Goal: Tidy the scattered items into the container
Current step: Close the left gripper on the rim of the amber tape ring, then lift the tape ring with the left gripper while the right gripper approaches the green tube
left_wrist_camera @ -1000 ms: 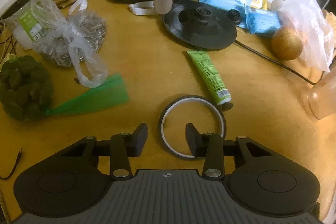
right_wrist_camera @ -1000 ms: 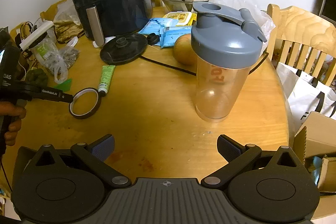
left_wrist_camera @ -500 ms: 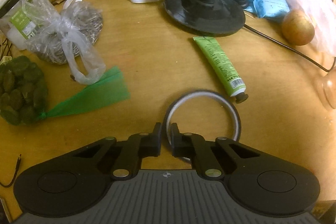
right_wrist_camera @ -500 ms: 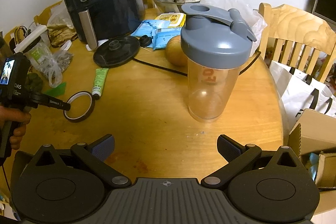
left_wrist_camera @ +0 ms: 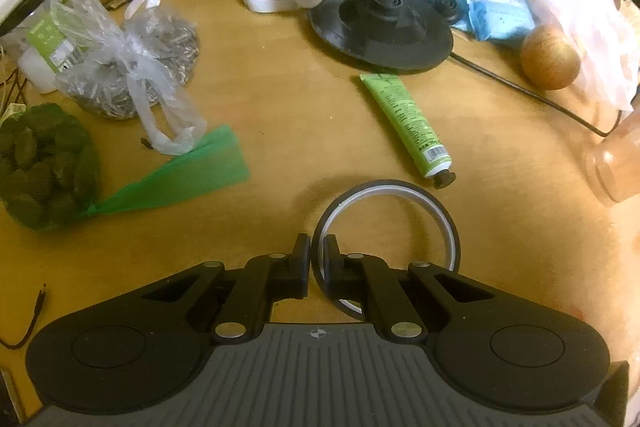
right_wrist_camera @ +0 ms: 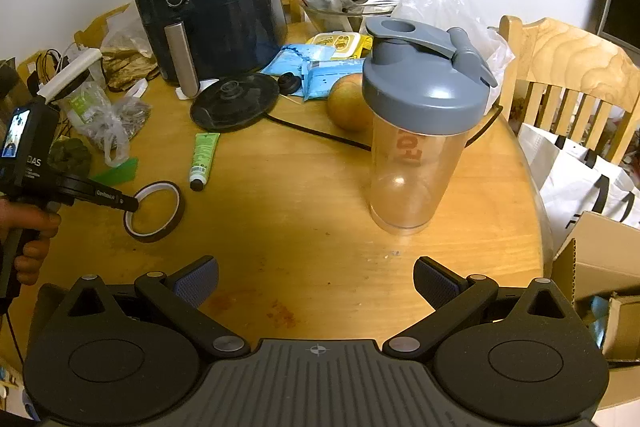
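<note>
The left claw [left_wrist_camera: 316, 259] is pinched nearly closed across the wall of the tape ring [left_wrist_camera: 386, 223], one finger outside the hoop and one inside. That suits a thin hoop: it gives no flat faces to squeeze from the sides, so clamping through its rim is the surest hold. In the right wrist view the ring [right_wrist_camera: 154, 211] sits at the left middle of the frame, tilted with its near edge raised at the claw [right_wrist_camera: 134, 205]; I cannot tell whether its far edge touches the surface [right_wrist_camera: 304, 211] or the whole ring is clear of it.

The right claw [right_wrist_camera: 316, 277] spreads wide at the bottom centre of its own view, holding nothing and low over bare wood, probably waiting for its turn.

The tube [left_wrist_camera: 408, 127] lies flat just above and right of the ring in the left wrist view, cap towards the camera, loose and likely the next piece to collect.

Which container is meant is uncertain. A lidded shaker [right_wrist_camera: 420, 131] stands right of centre in the right wrist view, and a cardboard box [right_wrist_camera: 600, 267] shows at the right edge, off the surface. The box looks likelier, since the shaker's lid is on and the ring seems too broad for its mouth.
</note>
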The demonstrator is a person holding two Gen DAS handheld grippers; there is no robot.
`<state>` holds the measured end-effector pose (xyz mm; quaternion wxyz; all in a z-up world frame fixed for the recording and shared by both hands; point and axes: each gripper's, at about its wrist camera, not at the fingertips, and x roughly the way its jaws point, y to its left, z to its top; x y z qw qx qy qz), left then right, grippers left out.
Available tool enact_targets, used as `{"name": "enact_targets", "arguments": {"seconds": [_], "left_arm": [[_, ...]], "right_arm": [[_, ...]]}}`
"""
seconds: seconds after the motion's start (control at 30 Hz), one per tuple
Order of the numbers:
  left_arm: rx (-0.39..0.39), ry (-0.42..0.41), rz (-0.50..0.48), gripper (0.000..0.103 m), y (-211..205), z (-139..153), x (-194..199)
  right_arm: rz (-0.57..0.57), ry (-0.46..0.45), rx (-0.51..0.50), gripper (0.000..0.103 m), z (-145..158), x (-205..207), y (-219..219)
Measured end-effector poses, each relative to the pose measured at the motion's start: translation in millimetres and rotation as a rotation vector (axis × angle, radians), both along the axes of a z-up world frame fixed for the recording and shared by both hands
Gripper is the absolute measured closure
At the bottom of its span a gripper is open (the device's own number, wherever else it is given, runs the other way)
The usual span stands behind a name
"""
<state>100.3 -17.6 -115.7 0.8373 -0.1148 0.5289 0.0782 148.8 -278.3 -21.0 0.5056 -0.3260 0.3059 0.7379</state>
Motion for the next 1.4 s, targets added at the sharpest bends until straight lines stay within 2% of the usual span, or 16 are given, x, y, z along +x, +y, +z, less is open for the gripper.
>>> {"name": "enact_targets", "arguments": {"seconds": [1.0,1.4], "left_arm": [[-0.064,-0.160,0.037,0.096,5.1,73.6,-83.8],[-0.076,-0.196,0.094,0.096,16.7,87.1,-109.4]], "right_arm": [[0.124,0.014,0.029,0.000,12.1,-42.2,-20.4],[0.189,0.012,0.034,0.000,13.4,-64.3,-9.2]]}}
